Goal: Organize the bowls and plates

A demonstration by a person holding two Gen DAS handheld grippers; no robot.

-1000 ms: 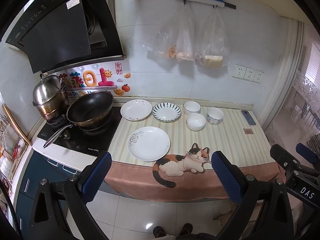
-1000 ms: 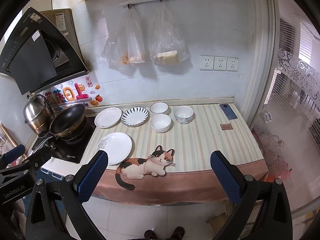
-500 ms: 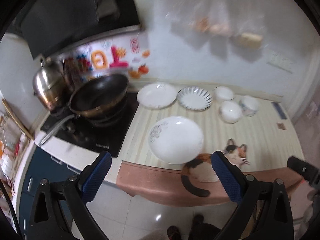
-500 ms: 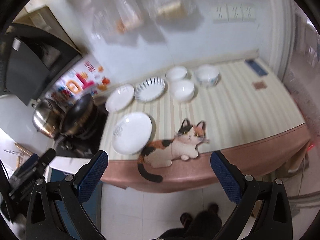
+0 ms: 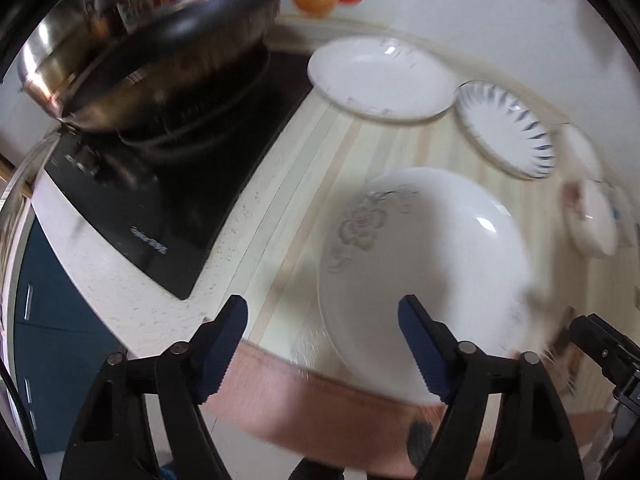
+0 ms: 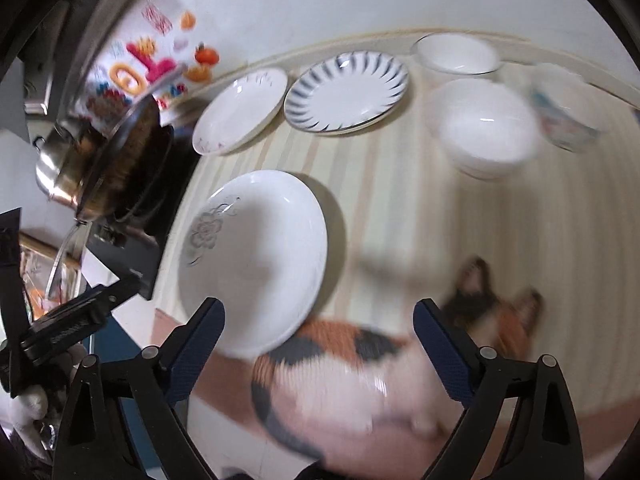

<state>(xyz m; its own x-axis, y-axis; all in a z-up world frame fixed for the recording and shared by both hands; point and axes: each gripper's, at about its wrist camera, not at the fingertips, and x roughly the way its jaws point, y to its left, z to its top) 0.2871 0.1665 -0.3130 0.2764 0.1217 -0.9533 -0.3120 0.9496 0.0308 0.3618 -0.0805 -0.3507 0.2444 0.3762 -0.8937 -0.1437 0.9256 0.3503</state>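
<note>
A white plate with a grey flower print (image 5: pixel 424 256) lies near the counter's front edge; it also shows in the right wrist view (image 6: pixel 256 256). Behind it lie a plain white plate (image 5: pixel 380 78) (image 6: pixel 240 110) and a blue-striped plate (image 5: pixel 506 128) (image 6: pixel 346 92). White bowls (image 6: pixel 484 128) (image 6: pixel 456 54) and a patterned bowl (image 6: pixel 564 112) stand to the right. My left gripper (image 5: pixel 322 342) is open, just before the flower plate's near left rim. My right gripper (image 6: pixel 320 338) is open over the plate's near right edge.
A dark wok (image 5: pixel 160 56) sits on the black cooktop (image 5: pixel 172 200) at the left, with a steel pot (image 6: pixel 60 168) behind. A cat-print cloth (image 6: pixel 380 360) hangs over the counter's front edge. The left gripper's body shows in the right wrist view (image 6: pixel 72 320).
Both grippers have moved forward and down toward the counter. The flower plate now fills the near view of each camera. Both stay open.
</note>
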